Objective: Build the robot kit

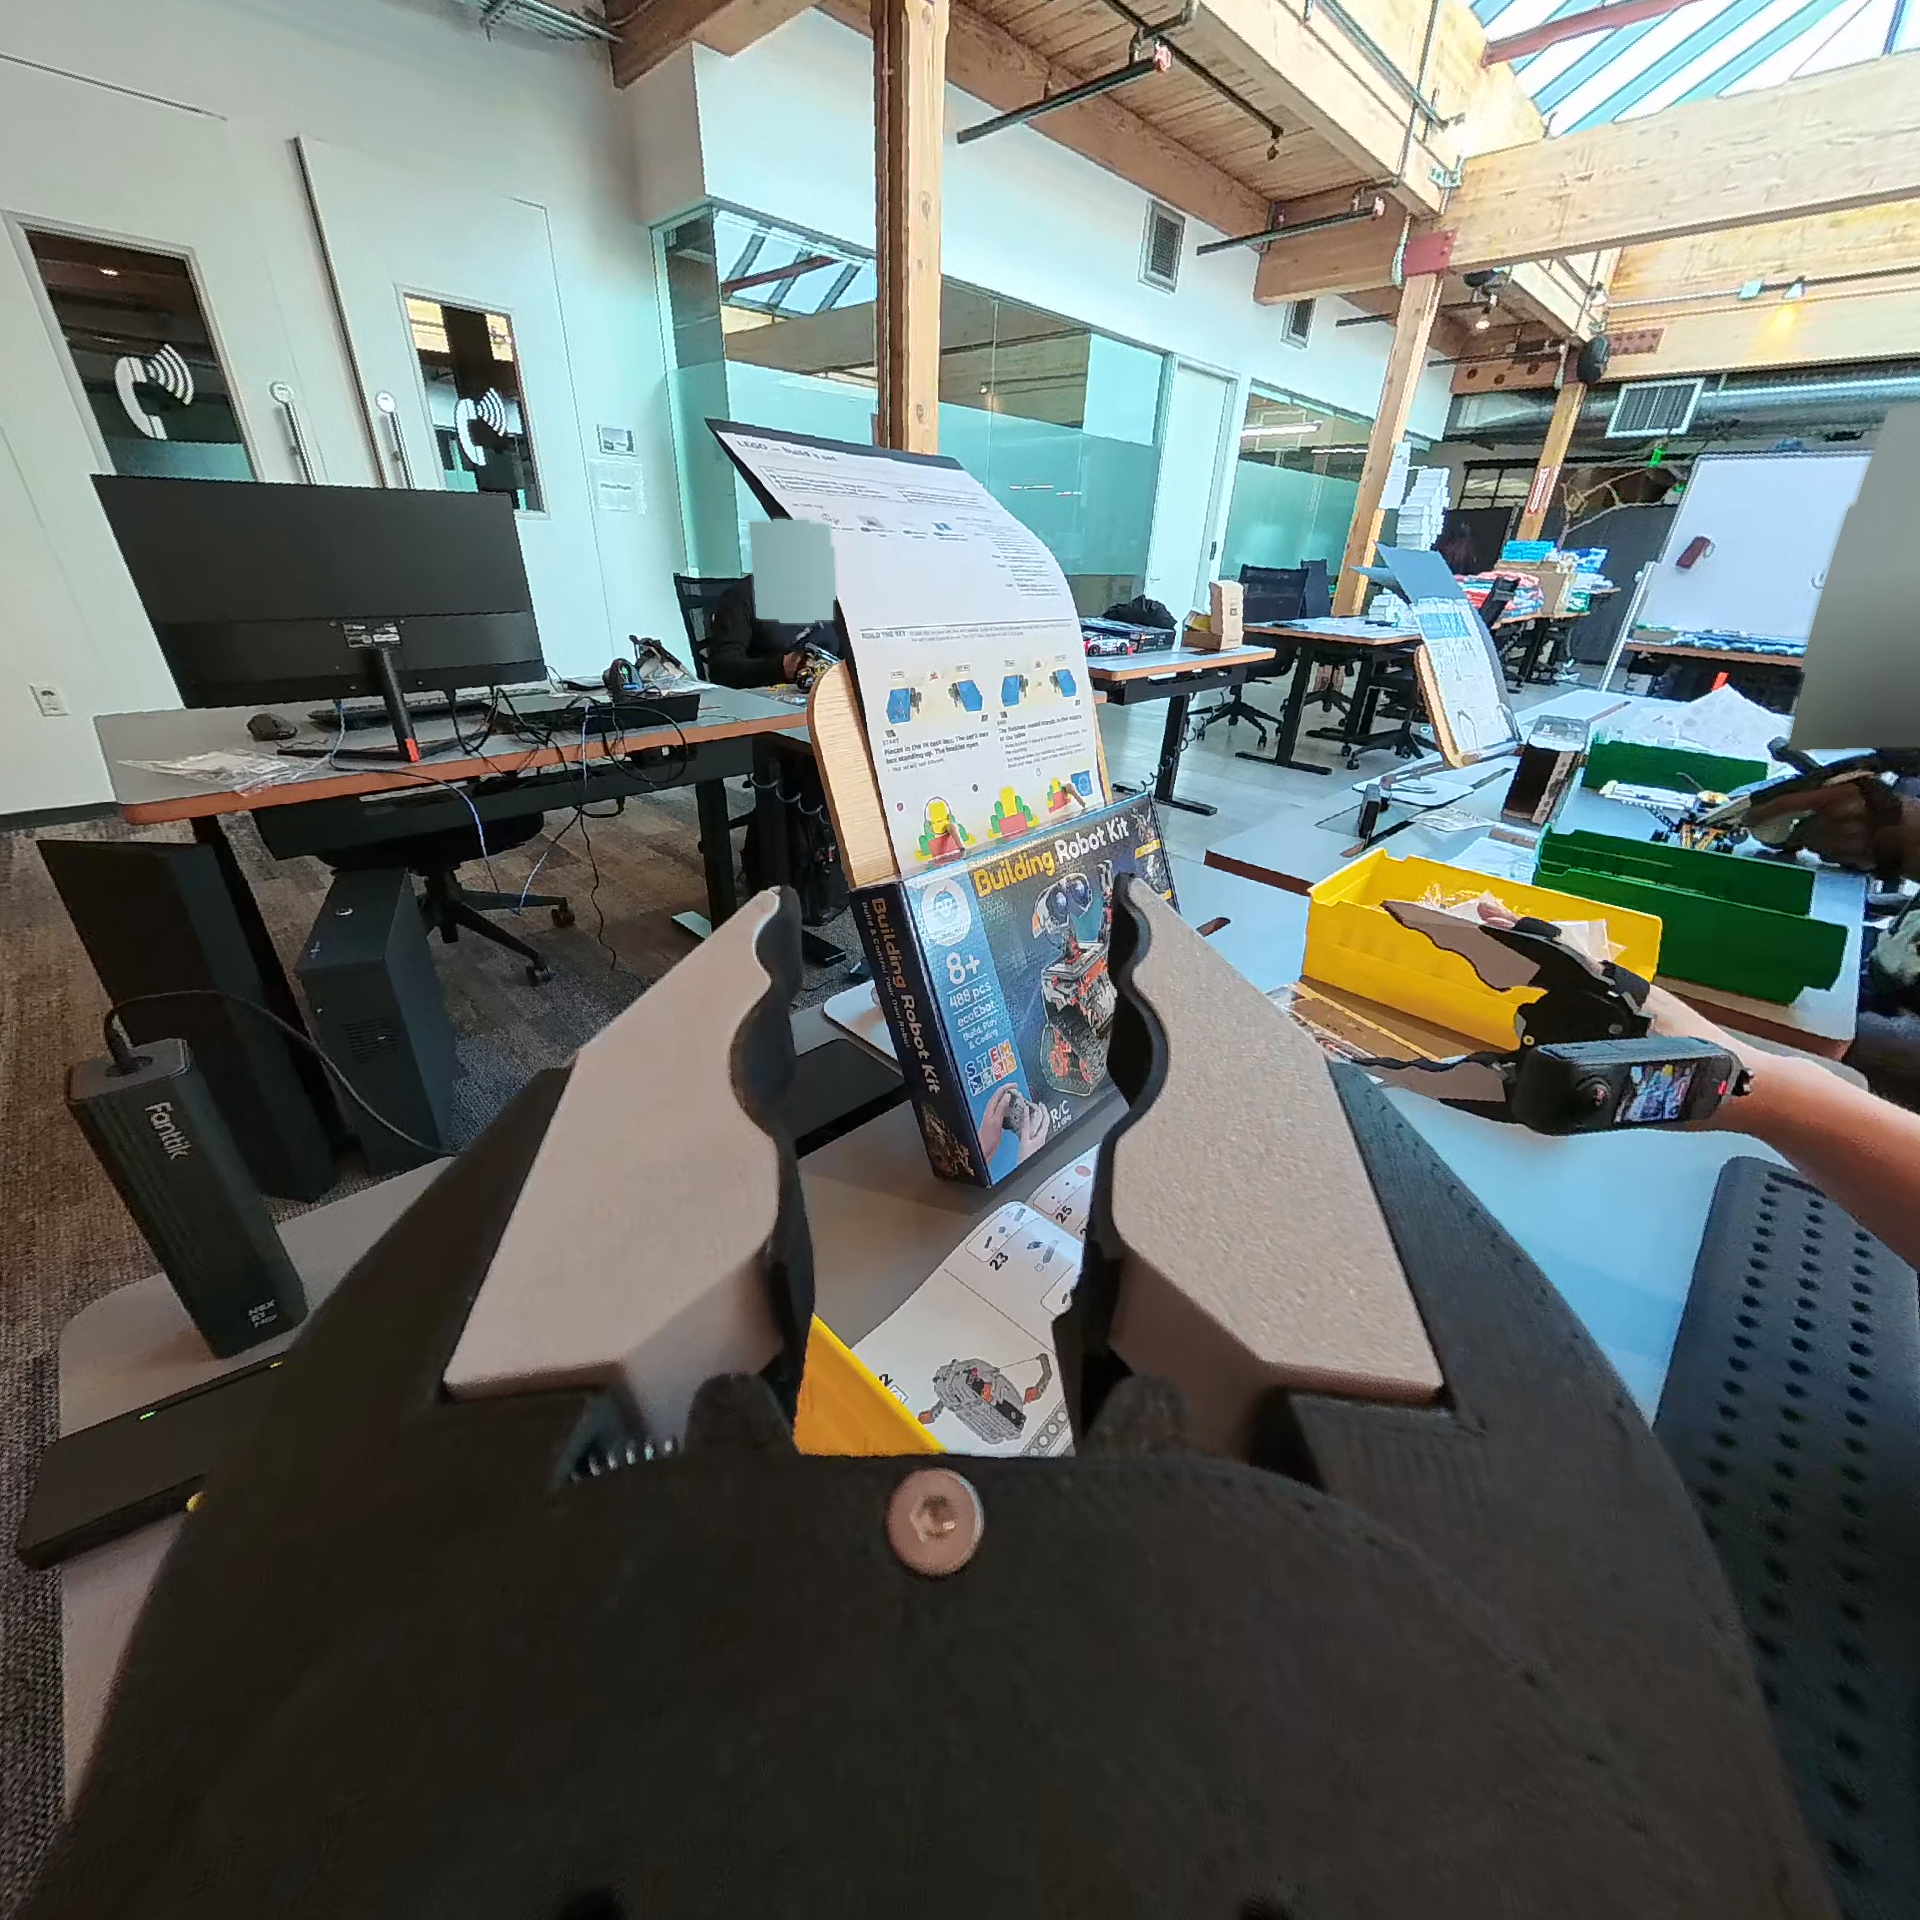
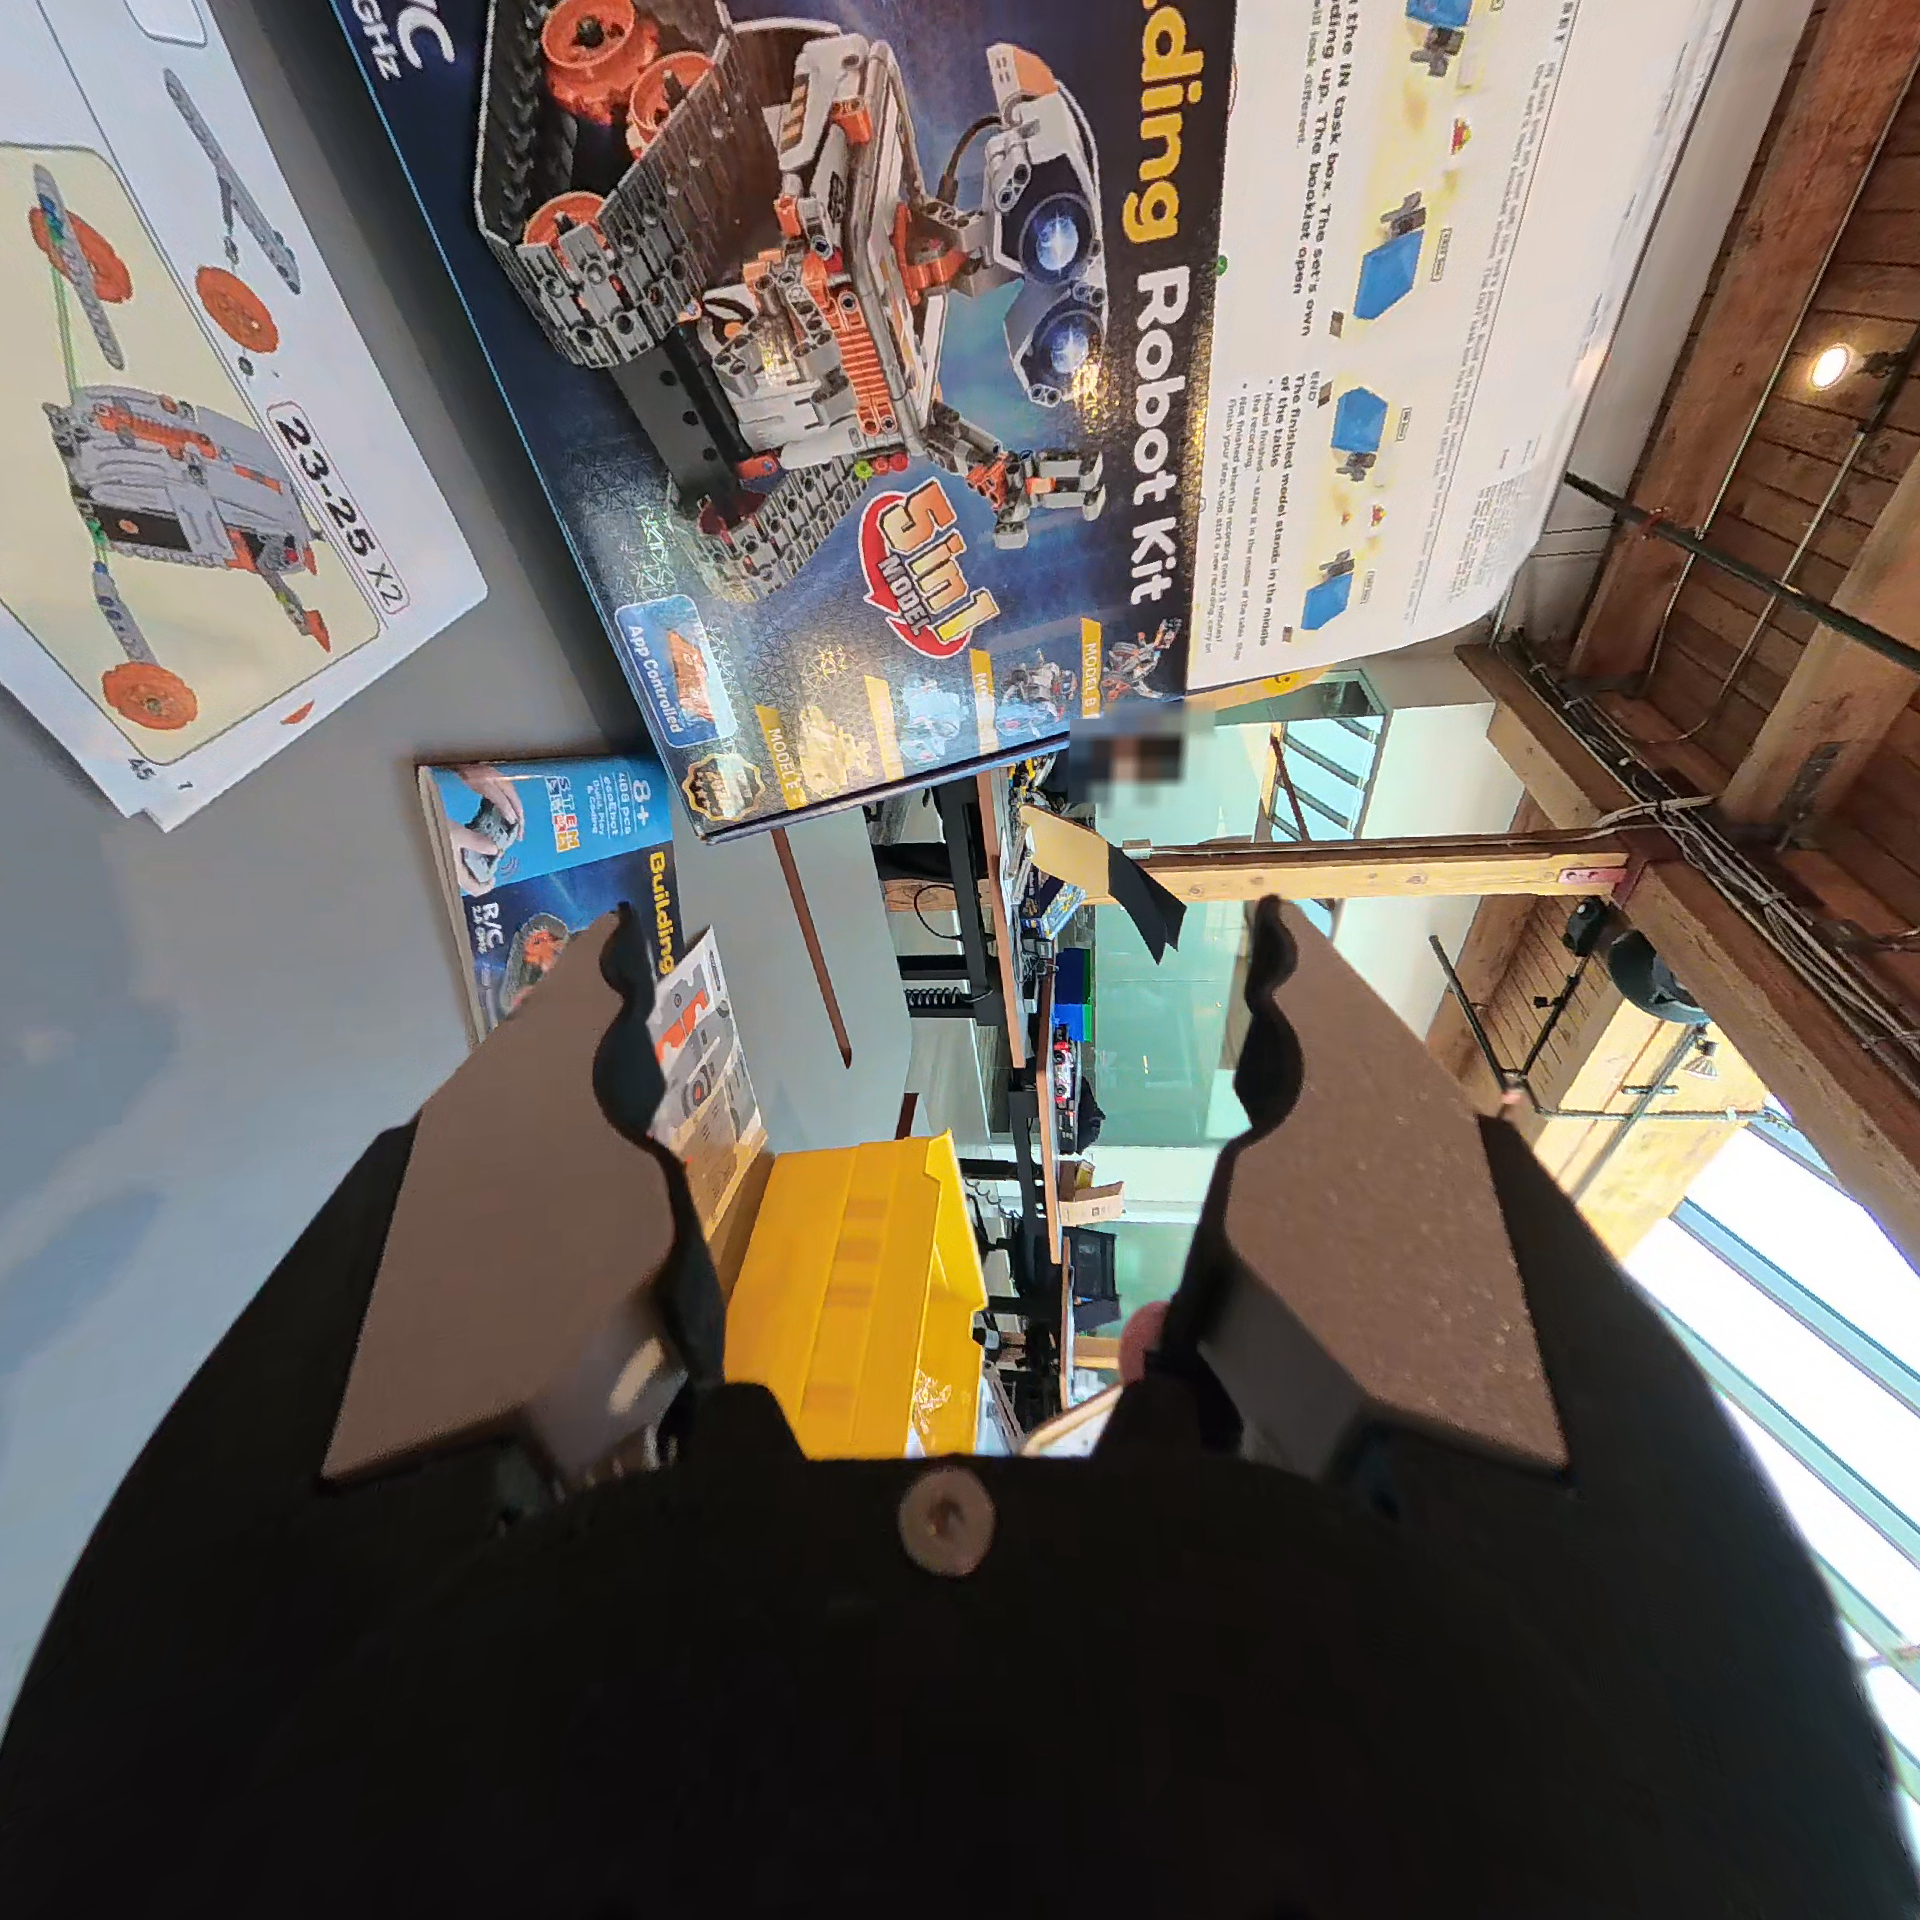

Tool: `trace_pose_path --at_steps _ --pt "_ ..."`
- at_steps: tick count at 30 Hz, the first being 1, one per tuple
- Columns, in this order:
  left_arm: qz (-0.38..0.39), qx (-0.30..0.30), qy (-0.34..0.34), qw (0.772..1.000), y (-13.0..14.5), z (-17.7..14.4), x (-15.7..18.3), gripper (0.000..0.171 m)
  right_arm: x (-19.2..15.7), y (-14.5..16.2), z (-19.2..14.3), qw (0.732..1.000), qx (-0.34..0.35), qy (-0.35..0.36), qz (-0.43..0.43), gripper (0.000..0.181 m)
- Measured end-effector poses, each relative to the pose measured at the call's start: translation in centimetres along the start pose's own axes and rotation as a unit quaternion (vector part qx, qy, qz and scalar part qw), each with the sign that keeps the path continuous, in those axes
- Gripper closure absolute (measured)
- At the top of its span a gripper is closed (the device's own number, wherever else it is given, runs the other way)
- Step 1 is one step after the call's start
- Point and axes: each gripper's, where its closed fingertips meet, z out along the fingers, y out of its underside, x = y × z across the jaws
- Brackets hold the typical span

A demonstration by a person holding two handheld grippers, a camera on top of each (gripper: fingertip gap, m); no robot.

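Observation:
My left gripper [image 1: 951, 904] is open and empty, held above the grey table [image 1: 1558, 1226]. It points at a blue robot kit box [image 1: 997, 1018] that stands upright. An open instruction booklet [image 1: 997, 1309] lies flat under its fingers, next to a yellow bin corner [image 1: 852, 1403]. My right gripper [image 2: 945, 909] is open wide and empty, rolled on its side. It also shows in the left wrist view [image 1: 1455, 940], over a yellow bin [image 1: 1351, 935]. The right wrist view shows the box [image 2: 831, 364], the booklet [image 2: 156, 416] and a yellow bin [image 2: 852, 1288].
A wooden stand with a printed sheet [image 1: 935, 623] rises behind the box. Green bins [image 1: 1683, 904] sit at the right. A blue flat booklet [image 2: 551, 862] lies on the table. A black power bank [image 1: 187, 1195] stands at the left. Desks, a monitor [image 1: 312, 582] and a seated person are beyond.

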Motion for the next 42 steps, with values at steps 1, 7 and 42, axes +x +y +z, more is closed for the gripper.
trace_pose_path --at_steps 1,7,42 --pt "0.0 0.0 0.0 1.0 0.0 0.0 0.0 0.114 0.1 0.3 0.0 1.0 -0.007 0.005 -0.009 0.068" --pt "0.002 -0.003 0.002 1.0 0.1 0.0 0.2 0.113 1.4 3.1 0.5 0.99 -0.087 0.059 -0.094 0.068" --pt "0.008 -0.021 0.003 1.0 0.7 0.4 0.5 0.112 5.7 5.3 -0.7 0.73 0.051 -0.101 0.674 0.046"
